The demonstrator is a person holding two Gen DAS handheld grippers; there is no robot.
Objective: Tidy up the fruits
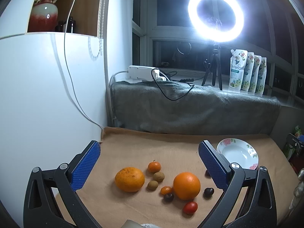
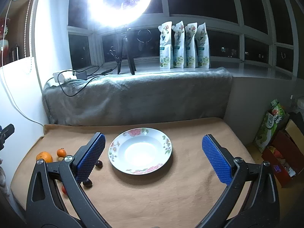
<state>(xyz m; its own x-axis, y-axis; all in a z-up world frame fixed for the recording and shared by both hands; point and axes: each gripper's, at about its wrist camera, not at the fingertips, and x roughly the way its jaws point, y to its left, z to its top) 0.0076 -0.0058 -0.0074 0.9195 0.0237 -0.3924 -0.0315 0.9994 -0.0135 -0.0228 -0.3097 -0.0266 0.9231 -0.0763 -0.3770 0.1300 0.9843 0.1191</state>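
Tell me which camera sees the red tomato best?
The left wrist view: the red tomato lies in plain sight on the blanket near the big orange. In the right wrist view only a red sliver peeks out behind the gripper's finger.

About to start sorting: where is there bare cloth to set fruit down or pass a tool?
Free: the plate holds nothing; bare cloth lies right of it and in front of it. Also between the fruit and the grey blanket. Crowded: around the two oranges, small fruits sit close together.

Fruits (image 1: pixel 186 185) left of plate (image 2: pixel 114 152)
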